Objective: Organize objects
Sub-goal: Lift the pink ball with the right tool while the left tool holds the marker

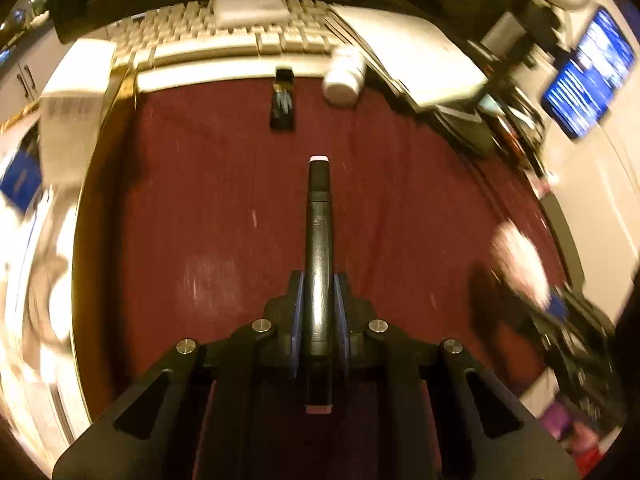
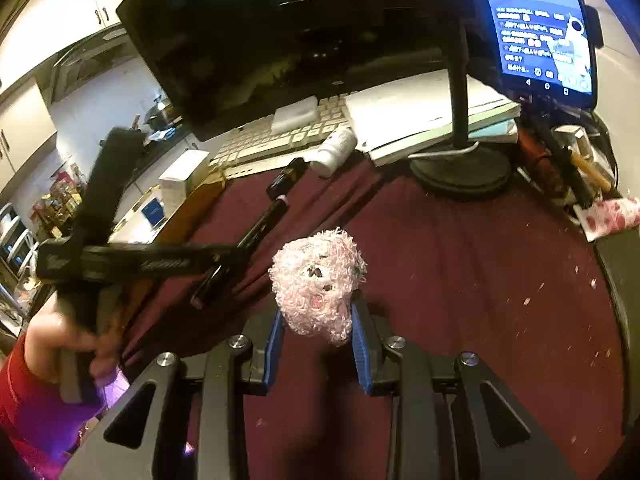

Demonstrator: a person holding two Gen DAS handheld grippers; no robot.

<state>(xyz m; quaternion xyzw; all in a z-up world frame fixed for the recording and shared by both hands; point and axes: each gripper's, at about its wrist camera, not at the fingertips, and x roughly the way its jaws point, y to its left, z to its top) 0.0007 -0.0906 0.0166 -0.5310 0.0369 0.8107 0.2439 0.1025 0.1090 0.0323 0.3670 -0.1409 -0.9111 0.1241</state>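
Table's left edge: the maroon cloth (image 1: 208,200) ends at a wooden rim (image 1: 86,240); past it everything is smeared with blur, apart from a white box (image 1: 76,92) at the far-left corner.
Far edge: a pale keyboard (image 1: 224,40) lines the back of the cloth, with a flat white block (image 1: 252,8) lying on its keys.
Small black item: a stubby dark thing (image 1: 283,100) lies just in front of the keyboard (too blurred to name).
Left gripper (image 1: 319,300): clamped tight on a black marker (image 1: 319,240), which points straight ahead between the blue pads; its pink-tipped end (image 1: 319,159) hangs over bare cloth.
Open room, middle: the cloth under and either side of the marker carries nothing until the keyboard.
White bottle (image 1: 344,76): on its side at the keyboard's right end, touching a stack of papers (image 1: 416,56).
Right gripper (image 2: 318,320): its blue fingers (image 2: 362,344) squeeze a fluffy pink-white plush toy (image 2: 318,280), held above the cloth.
Right of the toy: a broad stretch of cloth, flecked with pale bits.
Right boundary: a round stand base (image 2: 460,172) with its pole, a lit phone (image 2: 540,28) above, and clutter along the right rim.
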